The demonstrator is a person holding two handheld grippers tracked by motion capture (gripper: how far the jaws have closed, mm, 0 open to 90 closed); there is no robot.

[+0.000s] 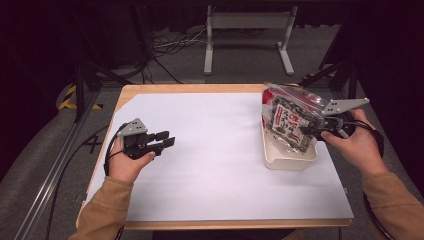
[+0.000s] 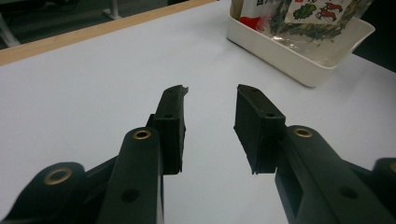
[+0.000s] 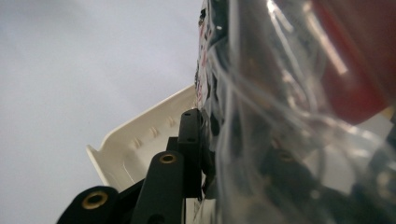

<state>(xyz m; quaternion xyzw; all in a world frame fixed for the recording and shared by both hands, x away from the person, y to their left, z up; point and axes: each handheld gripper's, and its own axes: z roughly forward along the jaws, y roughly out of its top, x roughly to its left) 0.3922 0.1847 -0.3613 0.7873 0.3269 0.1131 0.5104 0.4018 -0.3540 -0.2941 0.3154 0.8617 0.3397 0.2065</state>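
The clear plastic snack bag with red and black print [image 1: 287,119] stands tilted in the white rectangular plastic tray [image 1: 290,159] at three o'clock on the tabletop [image 1: 210,150], clamped by the right tongs [image 1: 306,129]; the left tongs [image 1: 167,140] at nine o'clock gape apart, holding nothing.

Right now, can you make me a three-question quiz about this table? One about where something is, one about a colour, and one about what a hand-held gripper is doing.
1. Where is the snack bag?
A. In the white tray
B. Flat in the middle of the table
C. On the floor

2. What colour is the table cover?
A. Green
B. White
C. Black

3. What is the left hand-held gripper doing?
A. Squeezing the bag
B. Holding a cup
C. Open with nothing between its jaws

Answers: 1 A, the bag stands tilted in the tray, gripped by the right hand-held gripper. 2 B, the sheet is plain white in the high view. 3 C, only bare table shows between its pads.
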